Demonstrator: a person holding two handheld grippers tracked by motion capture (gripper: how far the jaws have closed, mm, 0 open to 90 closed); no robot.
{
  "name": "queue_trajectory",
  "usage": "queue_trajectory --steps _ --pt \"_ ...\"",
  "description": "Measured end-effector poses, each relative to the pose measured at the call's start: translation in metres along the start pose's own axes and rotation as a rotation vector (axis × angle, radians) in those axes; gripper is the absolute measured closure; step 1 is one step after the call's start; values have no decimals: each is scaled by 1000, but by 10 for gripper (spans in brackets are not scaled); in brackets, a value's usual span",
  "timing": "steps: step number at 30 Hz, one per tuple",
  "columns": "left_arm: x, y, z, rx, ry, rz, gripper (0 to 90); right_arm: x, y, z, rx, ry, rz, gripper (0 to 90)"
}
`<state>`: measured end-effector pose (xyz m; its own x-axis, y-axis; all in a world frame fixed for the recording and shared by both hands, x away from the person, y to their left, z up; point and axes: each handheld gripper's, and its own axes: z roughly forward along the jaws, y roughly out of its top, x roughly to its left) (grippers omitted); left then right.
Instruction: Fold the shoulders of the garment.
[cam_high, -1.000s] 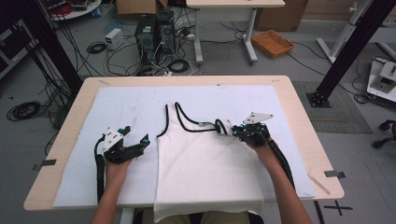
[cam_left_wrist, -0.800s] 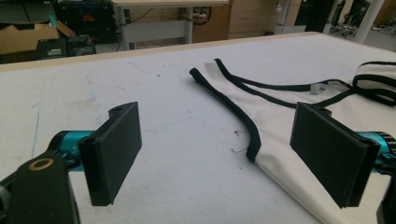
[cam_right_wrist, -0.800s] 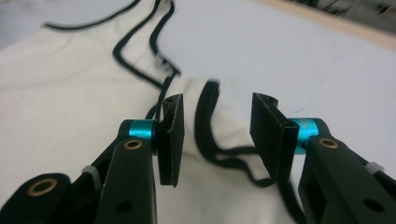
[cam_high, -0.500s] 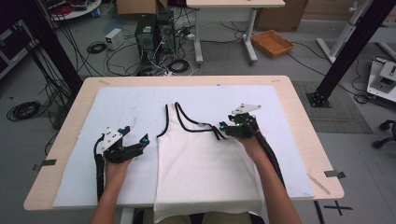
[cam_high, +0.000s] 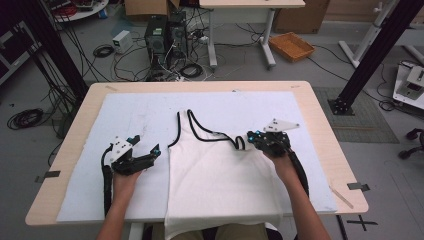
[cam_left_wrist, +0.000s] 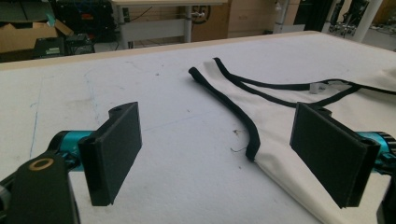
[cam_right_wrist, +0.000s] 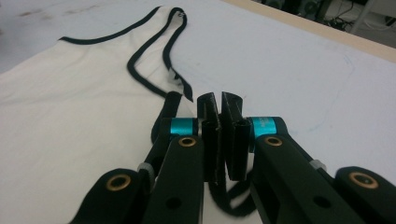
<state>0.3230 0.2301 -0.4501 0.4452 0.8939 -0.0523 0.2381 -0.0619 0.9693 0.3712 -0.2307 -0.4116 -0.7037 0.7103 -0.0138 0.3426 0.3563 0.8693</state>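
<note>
A white tank top (cam_high: 220, 180) with black trim lies flat on the white mat, its hem hanging over the near table edge. My right gripper (cam_high: 248, 139) sits at the top's right shoulder strap (cam_high: 237, 142). In the right gripper view its jaws (cam_right_wrist: 222, 105) have just closed together, and the black strap (cam_right_wrist: 170, 105) runs past the left jaw and loops under them, apparently pinched low down. My left gripper (cam_high: 146, 146) rests on the mat left of the top. Its jaws (cam_left_wrist: 222, 149) stand wide apart, with the left strap's edge (cam_left_wrist: 247, 135) lying between them, untouched.
The mat (cam_high: 125, 115) covers most of the wooden table (cam_high: 320, 130). Bare mat lies beyond the top and to both sides. Computers, cables and a wooden tray (cam_high: 291, 46) are on the floor behind the table.
My right gripper reached a little forward and left to the strap, then drew back right with its jaws together. The strap's end shifted slightly. The left gripper stayed put.
</note>
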Motion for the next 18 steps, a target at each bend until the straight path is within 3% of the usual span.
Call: queue_trajectory --steps 3,7,8,12,14,15,16,17,18 --pt "0 0 0 -1 -1 -4 166 5 -20 -17 6 22 -35 866" --pt "1 0 0 1 1 -6 166 6 -32 -25 42 15 -70 850" --pt "1 0 0 -1 -2 -5 166 4 -37 -31 58 21 -53 748" --pt "0 0 0 0 0 -3 166 2 -32 -47 -52 25 17 658" --pt "0 0 0 -1 0 -3 166 4 -29 -47 -58 35 18 655" --pt "0 0 0 0 -1 -1 166 12 -26 -40 -34 61 -13 650" --pt "0 0 0 0 -1 0 166 12 -26 -40 -34 61 -13 650" --pt "0 0 0 0 -2 3 166 16 -26 -33 1 69 -36 651" --pt "0 0 0 -1 -3 3 166 22 -30 -18 96 72 -94 650"
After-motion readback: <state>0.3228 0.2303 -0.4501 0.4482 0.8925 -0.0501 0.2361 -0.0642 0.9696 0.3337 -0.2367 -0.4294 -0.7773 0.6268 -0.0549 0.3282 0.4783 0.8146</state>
